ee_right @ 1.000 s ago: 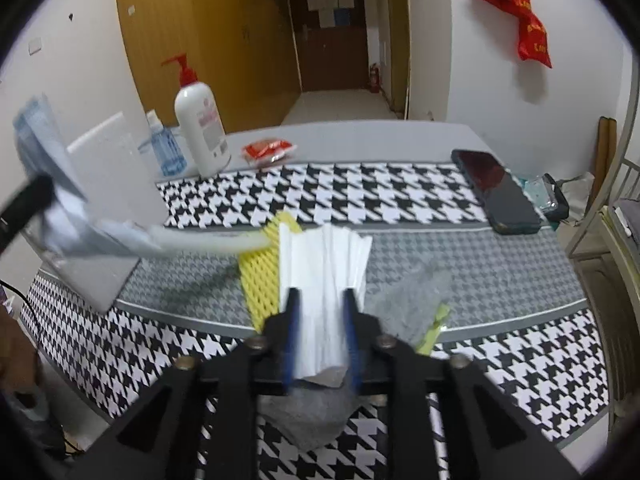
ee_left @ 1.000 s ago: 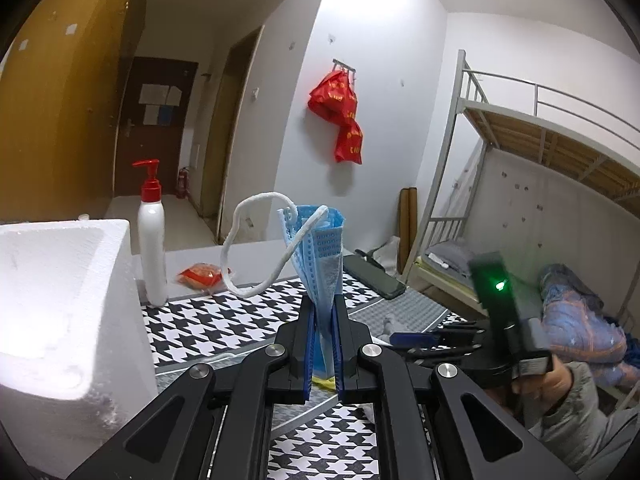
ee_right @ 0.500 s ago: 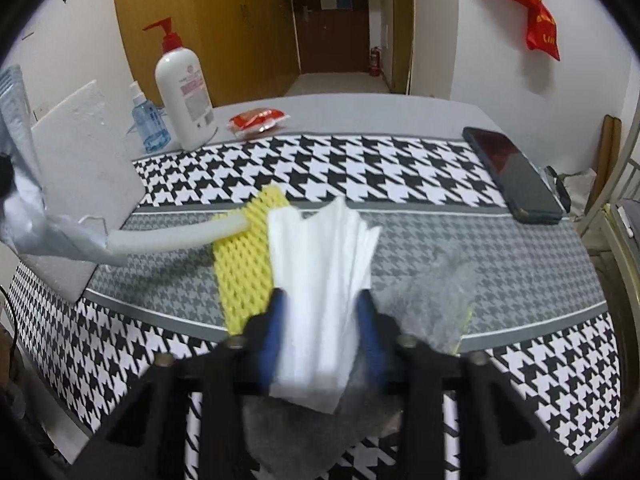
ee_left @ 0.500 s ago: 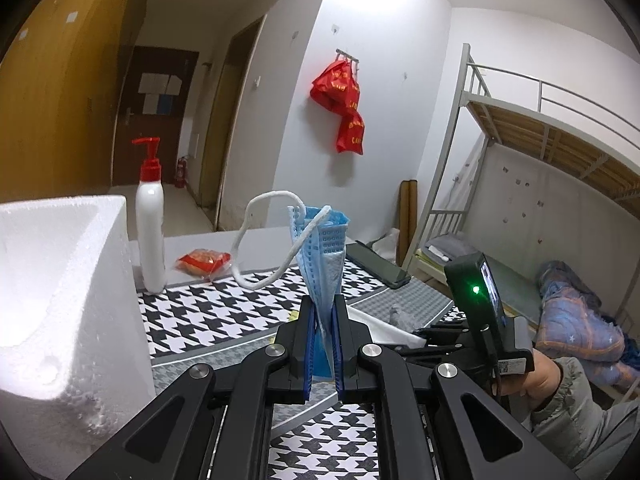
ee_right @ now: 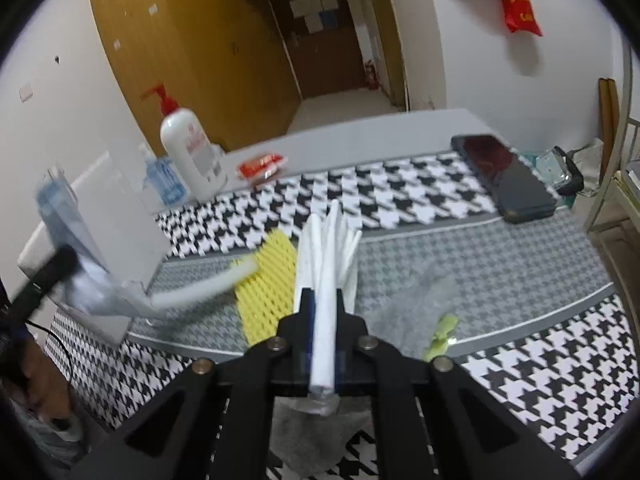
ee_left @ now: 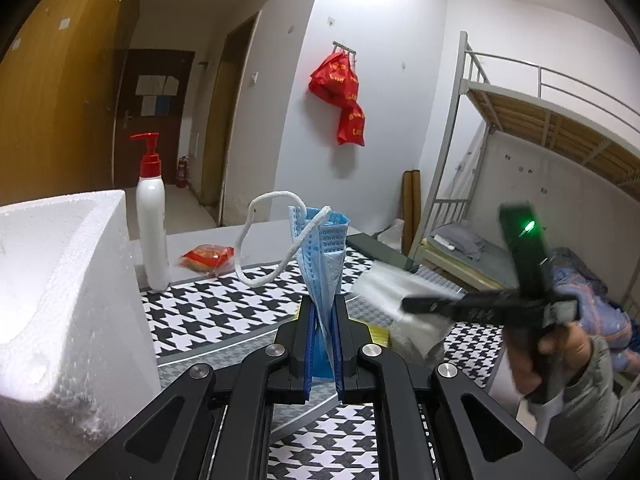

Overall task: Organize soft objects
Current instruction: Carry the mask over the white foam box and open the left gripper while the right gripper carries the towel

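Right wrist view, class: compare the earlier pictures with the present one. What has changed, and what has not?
The right gripper has just been closing: its fingers, earlier loosely astride the white folded tissue, now pinch it into a narrow bundle, apparently raised off the yellow mesh pad. The left gripper stays clamped on the blue face mask; the pump bottle and phone have not moved.

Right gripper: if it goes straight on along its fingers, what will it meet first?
Probably the tablecloth: the right gripper, shut on the white foam sheet, points down at it, between the yellow foam net and grey cloth. Depth is unclear.
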A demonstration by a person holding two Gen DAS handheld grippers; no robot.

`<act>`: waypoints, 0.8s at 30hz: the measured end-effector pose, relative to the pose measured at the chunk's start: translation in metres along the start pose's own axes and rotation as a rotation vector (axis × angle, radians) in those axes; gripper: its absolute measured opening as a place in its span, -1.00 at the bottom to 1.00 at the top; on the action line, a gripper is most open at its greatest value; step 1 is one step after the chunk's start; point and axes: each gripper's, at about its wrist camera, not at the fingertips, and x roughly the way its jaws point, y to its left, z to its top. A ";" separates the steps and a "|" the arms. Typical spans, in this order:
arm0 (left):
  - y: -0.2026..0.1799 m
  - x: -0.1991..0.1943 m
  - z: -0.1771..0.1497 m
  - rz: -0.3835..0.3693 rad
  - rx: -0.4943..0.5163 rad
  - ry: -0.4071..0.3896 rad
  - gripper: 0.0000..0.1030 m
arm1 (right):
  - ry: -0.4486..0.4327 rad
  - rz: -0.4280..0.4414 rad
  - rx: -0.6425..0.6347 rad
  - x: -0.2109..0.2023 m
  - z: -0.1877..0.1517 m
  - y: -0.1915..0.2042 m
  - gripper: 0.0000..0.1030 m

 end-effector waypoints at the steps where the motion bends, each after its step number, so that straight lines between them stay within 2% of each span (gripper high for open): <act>1: -0.001 0.000 -0.001 -0.002 0.007 -0.001 -0.84 | -0.014 0.006 -0.002 -0.005 0.001 0.002 -0.83; 6: -0.002 -0.005 -0.003 -0.039 0.018 -0.014 -0.84 | -0.088 0.031 -0.007 -0.028 0.004 0.012 -0.83; 13: 0.001 -0.016 0.001 -0.011 -0.002 -0.060 -0.84 | -0.145 0.038 -0.010 -0.051 0.005 0.024 -0.83; 19: -0.012 -0.036 0.016 -0.059 0.022 -0.122 -0.86 | -0.183 0.032 -0.025 -0.065 0.005 0.040 -0.82; 24: -0.018 -0.051 0.026 -0.054 0.052 -0.144 -0.87 | -0.236 0.038 -0.040 -0.081 0.006 0.053 -0.82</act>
